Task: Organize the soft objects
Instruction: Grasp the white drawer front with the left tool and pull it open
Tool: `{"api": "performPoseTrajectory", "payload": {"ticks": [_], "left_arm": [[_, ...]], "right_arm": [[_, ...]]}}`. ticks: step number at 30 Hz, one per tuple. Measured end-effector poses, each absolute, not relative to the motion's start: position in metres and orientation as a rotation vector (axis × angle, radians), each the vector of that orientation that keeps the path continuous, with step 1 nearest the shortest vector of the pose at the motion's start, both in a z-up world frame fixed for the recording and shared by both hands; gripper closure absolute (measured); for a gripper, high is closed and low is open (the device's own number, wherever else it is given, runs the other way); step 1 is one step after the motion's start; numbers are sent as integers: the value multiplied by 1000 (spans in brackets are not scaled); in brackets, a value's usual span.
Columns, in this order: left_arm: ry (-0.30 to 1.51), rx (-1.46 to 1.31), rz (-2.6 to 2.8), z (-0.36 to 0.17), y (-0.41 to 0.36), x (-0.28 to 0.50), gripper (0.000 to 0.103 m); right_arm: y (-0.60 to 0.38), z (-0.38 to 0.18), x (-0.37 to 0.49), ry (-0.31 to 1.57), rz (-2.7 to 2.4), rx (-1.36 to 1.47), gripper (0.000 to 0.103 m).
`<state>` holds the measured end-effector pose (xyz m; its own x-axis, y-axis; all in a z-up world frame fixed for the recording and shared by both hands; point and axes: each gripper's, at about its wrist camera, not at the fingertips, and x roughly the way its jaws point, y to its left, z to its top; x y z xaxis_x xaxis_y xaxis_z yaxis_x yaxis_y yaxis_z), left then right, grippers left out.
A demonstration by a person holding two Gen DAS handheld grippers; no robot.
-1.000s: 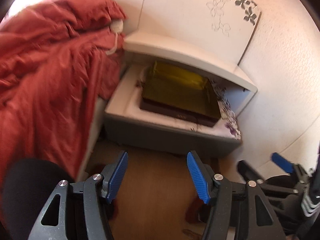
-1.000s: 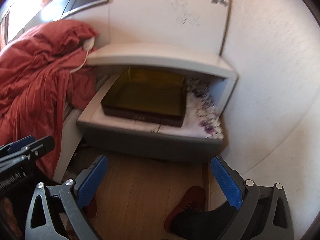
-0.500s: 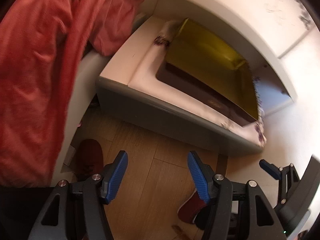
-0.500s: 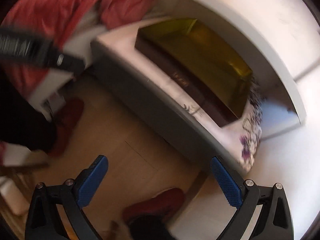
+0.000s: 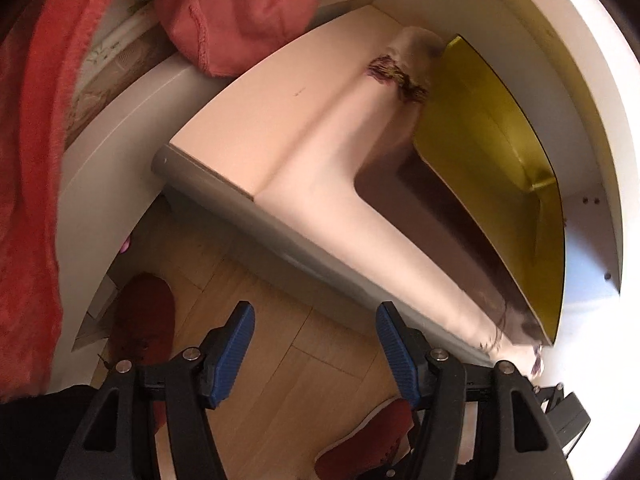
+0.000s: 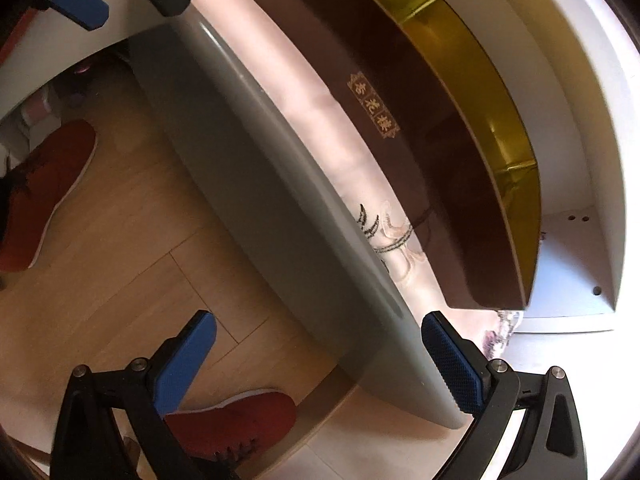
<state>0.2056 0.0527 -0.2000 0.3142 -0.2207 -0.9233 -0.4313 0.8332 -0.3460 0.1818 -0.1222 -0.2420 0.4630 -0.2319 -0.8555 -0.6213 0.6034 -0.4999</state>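
A dark brown box with a gold lining [image 5: 500,148] [image 6: 472,92] lies on a pale floral cloth [image 5: 332,184] [image 6: 320,128] on the open grey nightstand drawer [image 5: 224,184] [image 6: 264,200]. My left gripper [image 5: 314,340] is open and empty above the wooden floor in front of the drawer. My right gripper [image 6: 320,352] is open and empty, close to the drawer's front edge. A red blanket [image 5: 32,160] hangs off the bed at the left. The left gripper's blue pad also shows in the right wrist view [image 6: 78,2].
Red slippers lie on the wooden floor [image 5: 140,320] [image 5: 368,444] [image 6: 48,188] [image 6: 236,420]. A white shelf arches over the drawer [image 5: 580,80] [image 6: 580,120]. The white bed frame [image 5: 92,184] stands at the left.
Both grippers have dropped lower and moved closer to the drawer and box, tilting downward. The blanket and wall have slid out toward the frame edges. Both stay open.
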Motion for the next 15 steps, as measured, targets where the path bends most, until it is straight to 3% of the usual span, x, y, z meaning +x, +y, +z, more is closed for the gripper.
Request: {"api": "performPoseTrajectory", "payload": {"ticks": [4, 7, 12, 15], "left_arm": [[1270, -621, 184, -204, 58, 208, 39], [1266, -645, 192, -205, 60, 209, 32], [1256, -646, 181, -198, 61, 212, 29], [1265, -695, 178, -206, 66, 209, 20]], "right_arm": [[-120, -248, 181, 1101, 305, -970, 0], [-119, -250, 181, 1091, 306, -1006, 0], [-114, -256, 176, 1074, 318, -1093, 0], [-113, -256, 175, 1079, 332, -1100, 0]]}}
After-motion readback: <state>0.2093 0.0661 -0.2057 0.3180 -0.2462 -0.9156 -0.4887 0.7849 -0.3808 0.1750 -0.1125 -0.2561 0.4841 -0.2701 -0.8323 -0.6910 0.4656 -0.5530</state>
